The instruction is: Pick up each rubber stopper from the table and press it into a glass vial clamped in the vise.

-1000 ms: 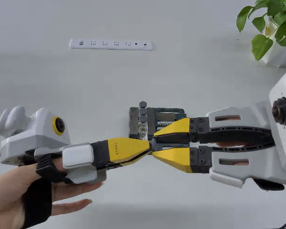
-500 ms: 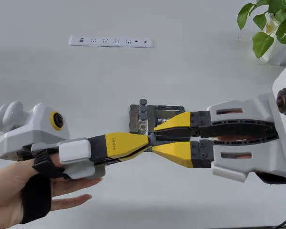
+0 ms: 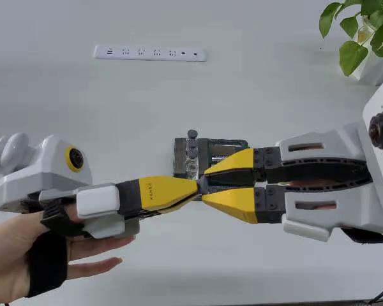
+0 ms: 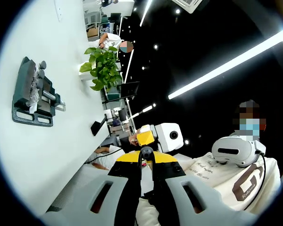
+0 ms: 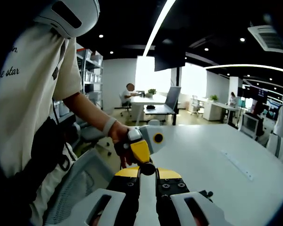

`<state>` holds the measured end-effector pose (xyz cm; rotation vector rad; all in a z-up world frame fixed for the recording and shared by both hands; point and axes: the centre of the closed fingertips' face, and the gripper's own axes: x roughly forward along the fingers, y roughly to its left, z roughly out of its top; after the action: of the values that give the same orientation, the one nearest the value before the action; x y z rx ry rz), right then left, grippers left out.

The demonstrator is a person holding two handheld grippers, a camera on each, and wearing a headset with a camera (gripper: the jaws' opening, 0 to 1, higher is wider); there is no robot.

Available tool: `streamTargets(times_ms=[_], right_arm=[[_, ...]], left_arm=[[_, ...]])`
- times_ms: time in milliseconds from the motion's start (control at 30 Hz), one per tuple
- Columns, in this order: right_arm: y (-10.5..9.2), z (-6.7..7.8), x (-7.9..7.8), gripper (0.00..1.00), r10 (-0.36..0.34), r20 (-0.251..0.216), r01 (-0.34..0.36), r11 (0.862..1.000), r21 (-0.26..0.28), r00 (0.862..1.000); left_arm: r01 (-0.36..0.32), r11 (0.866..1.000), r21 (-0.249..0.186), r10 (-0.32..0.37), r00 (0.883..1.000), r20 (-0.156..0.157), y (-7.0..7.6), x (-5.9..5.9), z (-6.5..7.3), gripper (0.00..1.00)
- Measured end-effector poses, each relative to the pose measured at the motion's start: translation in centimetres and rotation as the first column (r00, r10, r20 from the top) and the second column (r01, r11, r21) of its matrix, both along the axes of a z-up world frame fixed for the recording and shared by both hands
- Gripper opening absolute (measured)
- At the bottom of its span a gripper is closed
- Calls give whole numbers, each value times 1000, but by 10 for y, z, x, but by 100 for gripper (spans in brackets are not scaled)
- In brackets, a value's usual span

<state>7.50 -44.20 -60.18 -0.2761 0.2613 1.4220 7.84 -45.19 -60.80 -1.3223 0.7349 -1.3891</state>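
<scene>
Evidently both meet tip to tip at frame centre: the left claw (image 3: 196, 187) is clenched on a stopper (image 5: 147, 168), and the right claw (image 3: 206, 189) pinches it too. The vise (image 3: 218, 153) and its vial (image 3: 191, 169) lie just above them on the table (image 3: 274, 95).

One rubber stopper (image 4: 146, 152), small, round and dark grey, is held above the table (image 3: 115, 115), near the middle. It sits between the closed jaw tips of the left gripper (image 3: 195, 187). The tips of the right gripper (image 3: 204, 185) are around it too, but I cannot tell if they press it. Just behind it lies the dark vise (image 3: 220, 153), flat on the table. A short row of clear glass vials (image 3: 191, 167) is clamped in its left part, and the far ones carry grey stoppers (image 3: 192, 134).
</scene>
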Motion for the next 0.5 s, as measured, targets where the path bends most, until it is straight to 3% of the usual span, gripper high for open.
streamTargets(times_ms=[267, 500], right_arm=[[-2, 1, 4, 8, -25, -3, 25, 1000, 3, 1000], [-2, 3, 2, 8, -7, -1, 7, 1000, 5, 1000]], left_arm=[[-12, 1000, -9, 12, 1000, -7, -1, 4, 1, 4], [3, 1000, -19, -3, 1000, -8, -1, 2, 2, 4]])
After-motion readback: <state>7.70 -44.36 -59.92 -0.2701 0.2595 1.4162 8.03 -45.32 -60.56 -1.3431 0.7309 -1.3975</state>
